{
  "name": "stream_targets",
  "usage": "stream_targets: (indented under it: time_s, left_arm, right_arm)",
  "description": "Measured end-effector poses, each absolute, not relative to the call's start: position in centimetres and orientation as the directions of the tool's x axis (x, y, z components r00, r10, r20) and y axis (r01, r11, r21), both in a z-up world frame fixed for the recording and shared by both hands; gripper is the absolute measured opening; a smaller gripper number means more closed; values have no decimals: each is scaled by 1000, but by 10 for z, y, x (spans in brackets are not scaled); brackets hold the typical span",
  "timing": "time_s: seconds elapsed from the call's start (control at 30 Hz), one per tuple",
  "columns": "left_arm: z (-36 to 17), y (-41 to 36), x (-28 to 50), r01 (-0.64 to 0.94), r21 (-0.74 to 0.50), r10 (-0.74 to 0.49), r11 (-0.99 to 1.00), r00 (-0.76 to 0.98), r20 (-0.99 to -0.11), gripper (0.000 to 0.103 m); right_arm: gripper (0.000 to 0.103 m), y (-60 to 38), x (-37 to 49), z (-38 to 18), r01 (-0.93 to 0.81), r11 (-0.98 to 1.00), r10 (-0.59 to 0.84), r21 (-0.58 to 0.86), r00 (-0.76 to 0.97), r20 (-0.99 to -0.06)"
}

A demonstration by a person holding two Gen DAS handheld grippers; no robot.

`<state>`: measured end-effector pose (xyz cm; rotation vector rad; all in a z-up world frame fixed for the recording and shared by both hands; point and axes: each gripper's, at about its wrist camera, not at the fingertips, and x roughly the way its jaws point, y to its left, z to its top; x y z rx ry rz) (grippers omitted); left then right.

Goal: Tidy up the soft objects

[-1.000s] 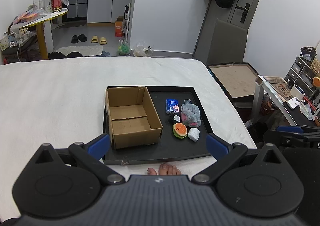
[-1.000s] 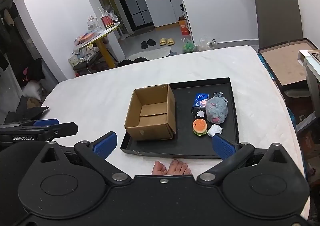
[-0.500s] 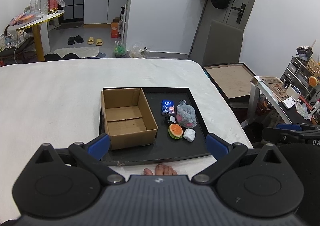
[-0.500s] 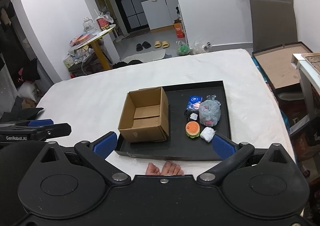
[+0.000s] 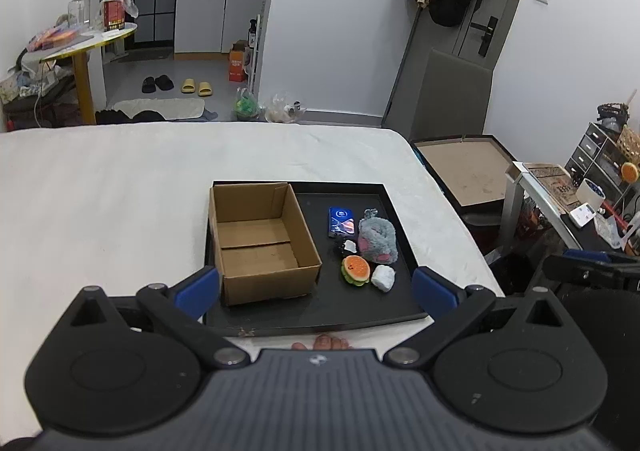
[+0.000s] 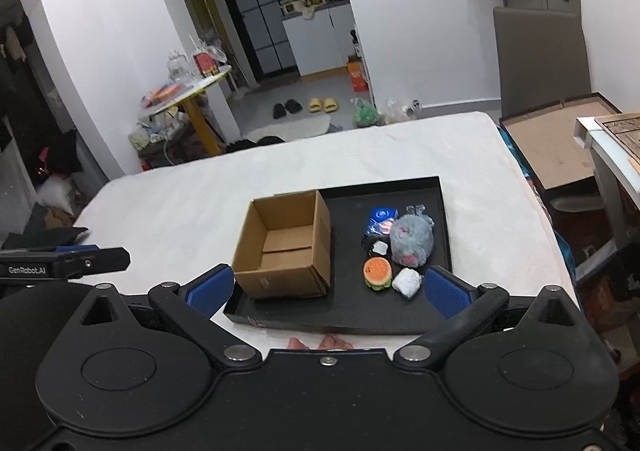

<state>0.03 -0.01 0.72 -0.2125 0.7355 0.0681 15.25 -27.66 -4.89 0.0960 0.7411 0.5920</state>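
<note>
A black tray point(image 5: 360, 315) point(image 6: 400, 325) lies on a white bed. In it stands an open, empty cardboard box point(image 5: 260, 243) point(image 6: 286, 245). To the box's right lie a grey plush toy point(image 5: 378, 241) point(image 6: 412, 241), a burger-shaped toy point(image 5: 355, 269) point(image 6: 377, 271), a small white soft object point(image 5: 383, 277) point(image 6: 407, 282) and a blue packet point(image 5: 341, 220) point(image 6: 380, 217). My left gripper point(image 5: 316, 287) and my right gripper point(image 6: 328, 289) are both open and empty, held above the tray's near edge.
The white bed point(image 5: 120, 179) extends left and behind the tray. A flat brown-lined box point(image 5: 464, 167) and a cluttered desk point(image 5: 560, 187) stand to the right. The person's toes point(image 5: 322, 341) show below the bed's near edge.
Both views have drifted back and up a little, so the tray and box sit slightly farther and more to the left. Both grippers stay open.
</note>
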Motion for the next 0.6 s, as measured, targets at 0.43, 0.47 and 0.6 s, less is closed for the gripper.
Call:
stream_targets:
  time_s: [0.43,0.47,0.6]
  left_arm:
    - [15,-9,-5,-100,-132,-14,986,743,-669,102]
    - [15,-8,-5,-101,-131,-13,986,741,-672,102]
    - [16,-7,-7,-105,-131,-11,986,739,-673,102]
  right_arm:
    - [103,-276,150,-46,-482,823,554,301,563,-613]
    - [103,-275,150,-46,-486,818,561,308,556,-614]
    - [103,-273,147,-43,-488,817,562,308,553,-614]
